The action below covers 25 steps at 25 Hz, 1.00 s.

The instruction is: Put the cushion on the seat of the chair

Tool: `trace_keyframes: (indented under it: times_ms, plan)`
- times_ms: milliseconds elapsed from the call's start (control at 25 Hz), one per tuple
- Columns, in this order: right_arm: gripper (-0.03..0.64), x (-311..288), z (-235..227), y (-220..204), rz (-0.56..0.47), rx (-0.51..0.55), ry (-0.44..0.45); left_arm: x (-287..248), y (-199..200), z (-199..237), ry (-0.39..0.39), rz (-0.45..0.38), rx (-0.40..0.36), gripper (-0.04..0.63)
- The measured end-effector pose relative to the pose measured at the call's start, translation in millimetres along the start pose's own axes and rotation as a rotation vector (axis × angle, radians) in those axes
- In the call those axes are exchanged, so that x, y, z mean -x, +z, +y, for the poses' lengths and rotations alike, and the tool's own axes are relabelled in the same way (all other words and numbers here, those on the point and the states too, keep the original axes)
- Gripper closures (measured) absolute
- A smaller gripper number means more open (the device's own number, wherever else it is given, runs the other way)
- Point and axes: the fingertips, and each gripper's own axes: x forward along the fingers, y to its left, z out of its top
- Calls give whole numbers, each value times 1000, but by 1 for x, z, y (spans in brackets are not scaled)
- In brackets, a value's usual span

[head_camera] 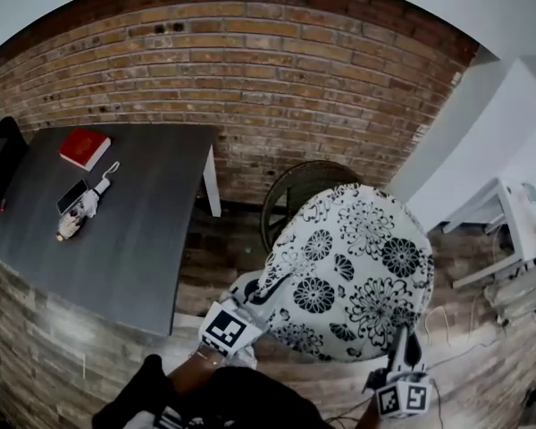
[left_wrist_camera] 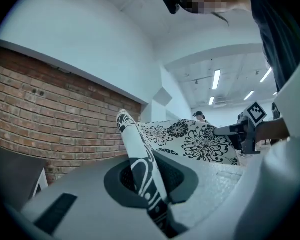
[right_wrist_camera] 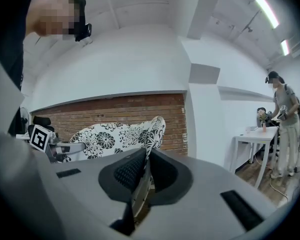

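Two grippers, and both have hold of the same thing: a round white cushion with a black flower print (head_camera: 353,271). The left gripper (left_wrist_camera: 151,181) has its jaws pinched tight on the cushion's near-left edge. The fabric stands up as a thin ridge between them and runs away from the camera. The right gripper (right_wrist_camera: 139,176) does the same on the near-right edge, jaws closed on the folded rim with no gap showing. So the cushion spreads out in front of both of them, held by the side closest to the person, with the grippers well apart along that side.

From the head view, the cushion sits over a round dark wicker chair (head_camera: 290,181) and covers nearly all of it. Only the chair's far-left rim curves out from behind. Can't tell whether the cushion touches the seat.

Left of the chair stands a dark grey rectangular table (head_camera: 134,248). On it are a red book (head_camera: 83,147), a dark phone (head_camera: 71,195) and a small white object (head_camera: 79,213) just beside the phone. A red brick wall (head_camera: 250,61) runs behind everything, and a white table (head_camera: 518,217) is off to the right.
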Motion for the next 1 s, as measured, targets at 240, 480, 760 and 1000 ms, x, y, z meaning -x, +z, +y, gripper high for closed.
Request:
trace_keyframes:
  times_ms: [240, 480, 760, 1000]
  plan:
    - [598, -6, 16, 10, -4, 12, -39, -7, 1, 13, -43, 5, 8, 583]
    - [598, 5, 22, 19, 23, 18, -53, 1, 6, 10, -59, 25, 32, 583]
    - [598, 20, 29, 37, 34, 42, -30, 17, 19, 3, -28, -20, 38, 583]
    - [598, 30, 42, 43, 46, 33, -86, 19, 26, 11, -74, -6, 57, 583]
